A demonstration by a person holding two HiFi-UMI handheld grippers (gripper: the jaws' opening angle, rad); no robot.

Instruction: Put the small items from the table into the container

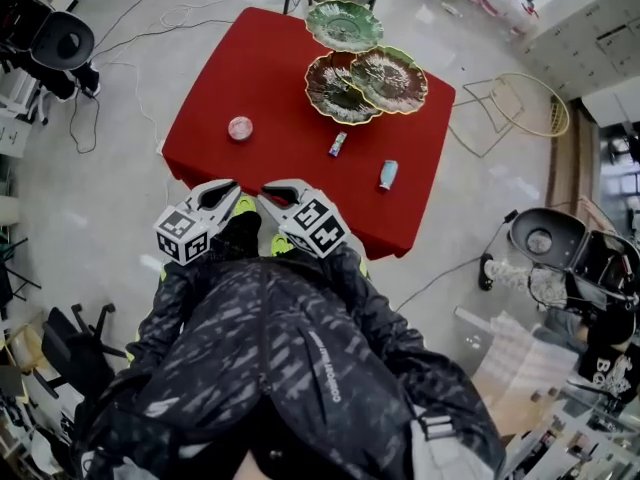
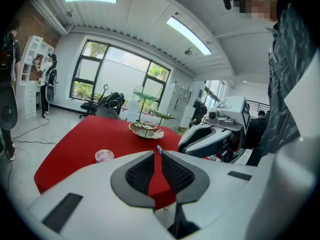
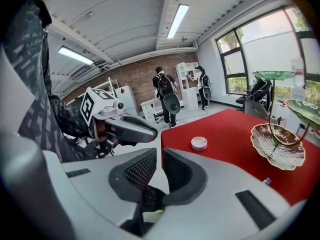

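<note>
- Your left gripper [image 1: 232,196] and right gripper [image 1: 270,196] both have their fingers [image 2: 142,171] shut on nothing, on your side of the tiered leaf dish stand [image 1: 365,83]. Reach in like that and you'll shove items instead of grasping them.
- The round tin [image 1: 240,128] lies left of the stand. The small tube [image 1: 338,144] and blue bottle [image 1: 388,175] lie just on your side of it, and a nudge could roll either off the bench [image 1: 270,78].
- A wide swing may tip the stand.

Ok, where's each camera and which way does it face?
Head view: on the head, steeply down at table; sleeves, left gripper, right gripper show.
Left gripper view: on that gripper, facing dishes past its jaws; right gripper shows.
Right gripper view: on that gripper, facing across table; left gripper shows.
All share tin, dishes.
</note>
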